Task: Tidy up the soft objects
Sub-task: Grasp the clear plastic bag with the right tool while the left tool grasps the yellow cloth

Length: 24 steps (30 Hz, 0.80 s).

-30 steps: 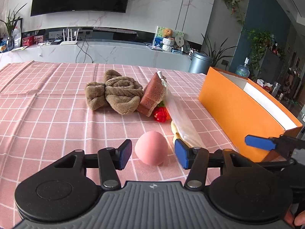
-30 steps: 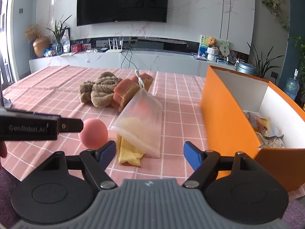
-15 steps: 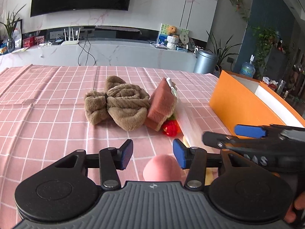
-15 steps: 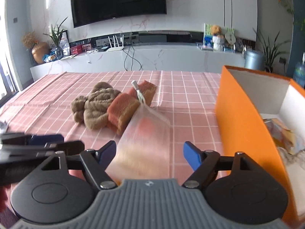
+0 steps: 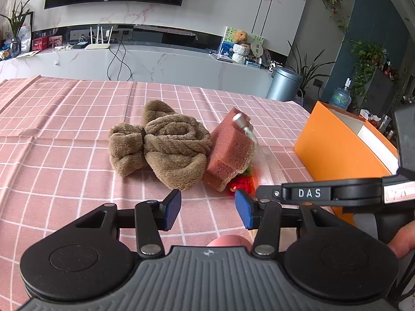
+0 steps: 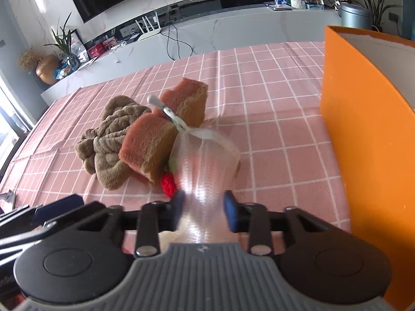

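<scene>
From the left wrist view, the left gripper [image 5: 207,212] fills the bottom of the frame, its blue-padded fingers spread with nothing between the pads. The top of a pink ball [image 5: 228,241] peeks out low in the middle, just behind the pads and close to the gripper body, on the pink checked tablecloth [image 5: 64,134]. In the centre of the frame lies a knotted brown towel [image 5: 160,145], and touching its right side leans a reddish sponge block [image 5: 228,153]. A small red knitted piece [image 5: 240,182] sits at the sponge's foot. A clear bag [image 5: 262,163] with a pale clip at its top rests against the sponge's right side. At the right edge stands an orange box [image 5: 334,150], open at the top. The other gripper's black arm crosses the lower right, with a bit of a hand [image 5: 400,241] behind it.

From the right wrist view, the right gripper [image 6: 203,213] sits low in the frame, and its jaws have just been closing. The clear bag [image 6: 205,163] runs down between the blue pads, which stand at either side of it; the left pad is blurred, and I cannot tell whether they press on it. The sponge [image 6: 147,147], the towel [image 6: 109,140] and the red knitted piece [image 6: 168,182] lie left of centre, and the orange box [image 6: 363,119] walls the right side.
</scene>
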Available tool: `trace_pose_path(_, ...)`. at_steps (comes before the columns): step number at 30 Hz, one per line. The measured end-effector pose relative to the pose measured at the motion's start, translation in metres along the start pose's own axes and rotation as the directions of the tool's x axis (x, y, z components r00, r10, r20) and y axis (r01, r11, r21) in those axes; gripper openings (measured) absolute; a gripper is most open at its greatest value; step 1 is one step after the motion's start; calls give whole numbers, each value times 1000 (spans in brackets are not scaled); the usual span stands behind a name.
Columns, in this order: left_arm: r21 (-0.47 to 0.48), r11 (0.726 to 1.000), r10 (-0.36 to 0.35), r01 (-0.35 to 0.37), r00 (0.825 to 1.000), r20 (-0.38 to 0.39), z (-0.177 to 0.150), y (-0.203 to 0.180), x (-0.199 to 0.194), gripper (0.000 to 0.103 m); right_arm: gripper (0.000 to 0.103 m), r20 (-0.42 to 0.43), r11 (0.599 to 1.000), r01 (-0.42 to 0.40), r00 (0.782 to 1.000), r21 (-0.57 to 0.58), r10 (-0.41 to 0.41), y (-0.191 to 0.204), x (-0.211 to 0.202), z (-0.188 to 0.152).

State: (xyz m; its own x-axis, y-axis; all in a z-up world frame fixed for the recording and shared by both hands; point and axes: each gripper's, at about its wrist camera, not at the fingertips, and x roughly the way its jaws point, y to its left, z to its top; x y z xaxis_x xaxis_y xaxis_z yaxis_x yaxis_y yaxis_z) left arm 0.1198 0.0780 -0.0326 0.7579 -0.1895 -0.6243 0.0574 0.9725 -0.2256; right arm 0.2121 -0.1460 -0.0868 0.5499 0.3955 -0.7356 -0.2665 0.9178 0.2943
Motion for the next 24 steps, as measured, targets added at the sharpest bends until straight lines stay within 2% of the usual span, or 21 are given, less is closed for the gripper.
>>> trace_pose_path(1, 1, 1000, -3, 3, 1000, 1, 0, 0, 0, 56, 22, 6, 1000, 2, 1000, -9, -1, 0, -3, -1)
trace_pose_path(2, 2, 1000, -4, 4, 1000, 2, 0, -1, -1, 56, 8, 11, 1000, 2, 1000, -15, -2, 0, -7, -3)
trace_pose_path(3, 2, 1000, -4, 4, 1000, 3, 1, -1, -1, 56, 1, 18, 1000, 0, 1000, -20, 0, 1, -11, -3)
trace_pose_path(8, 44, 999, -21, 20, 1000, 20, 1, -11, -9, 56, 0, 97, 997, 31, 995, -65, -25, 1, -47, -10)
trace_pose_path(12, 114, 988, -108, 106, 994, 8, 2, -26, -19, 56, 0, 139, 988, 96, 987, -118, -79, 0, -75, -24)
trace_pose_path(16, 245, 954, -162, 173, 985, -65, -4, -49, -14, 57, 0, 126, 989, 95, 989, -116, -80, -7, -87, -43)
trace_pose_path(18, 307, 933, -162, 189, 981, -111, -8, -58, -7, 60, 0, 115, 989, 99, 990, -111, -87, -11, -88, -52)
trace_pose_path(20, 357, 912, -156, 201, 976, -151, -12, -66, 1, 67, 0, 114, 989, 96, 990, -111, -83, -11, -88, -58)
trace_pose_path(24, 456, 865, -127, 209, 970, -205, -17, -79, 17, 70, 0, 107, 986, 118, 989, -115, -106, -10, -84, -60)
